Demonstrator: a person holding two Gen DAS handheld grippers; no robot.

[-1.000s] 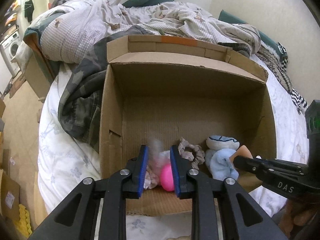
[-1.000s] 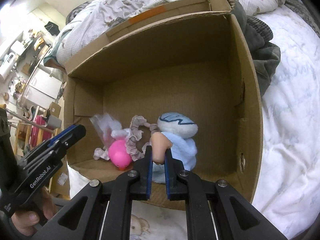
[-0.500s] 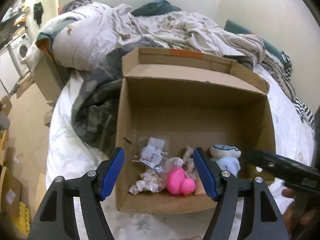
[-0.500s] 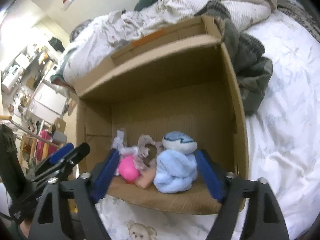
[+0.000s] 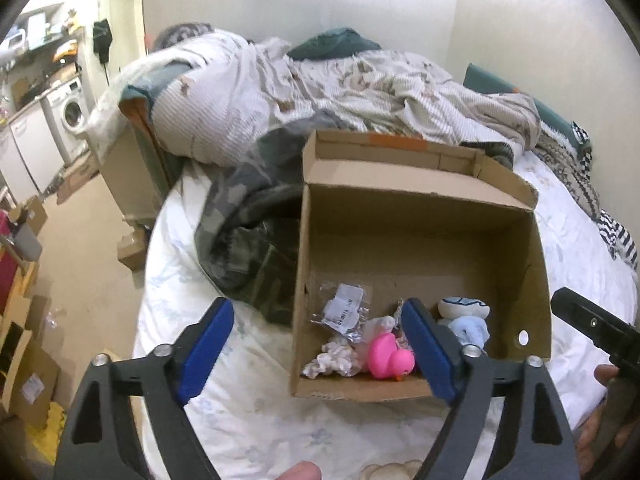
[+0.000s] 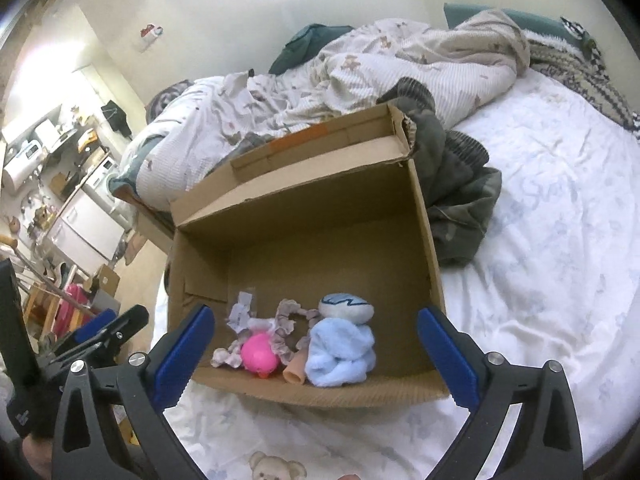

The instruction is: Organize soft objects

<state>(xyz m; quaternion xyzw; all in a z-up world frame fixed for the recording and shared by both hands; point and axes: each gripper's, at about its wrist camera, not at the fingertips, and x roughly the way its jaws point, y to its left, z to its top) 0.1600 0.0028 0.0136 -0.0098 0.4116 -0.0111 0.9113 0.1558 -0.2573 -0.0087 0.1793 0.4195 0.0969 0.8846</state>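
Observation:
An open cardboard box [image 5: 416,216] [image 6: 304,200] stands on the white bed. At its near end lie a pink rubber duck [image 5: 388,357] [image 6: 259,356], a light blue plush [image 5: 468,326] [image 6: 340,348], frilly scrunchies [image 5: 334,362] [image 6: 286,326], a clear bag with a label [image 5: 344,312] [image 6: 242,312] and a tan piece [image 6: 295,368]. My left gripper [image 5: 320,354] is open and empty, above the box's near left corner. My right gripper [image 6: 316,356] is open and empty, above the box's near edge.
Crumpled bedding [image 5: 320,84] and a dark camouflage garment [image 5: 248,248] [image 6: 460,196] lie beyond and beside the box. A teddy print [image 6: 276,470] shows on the sheet near me. Cartons [image 5: 24,364] and a washing machine [image 5: 72,114] stand on the floor to the left.
Both grippers opened and let go of their objects in the box, then pulled back and up. The pink duck, the bag and the tan piece now lie loose inside.

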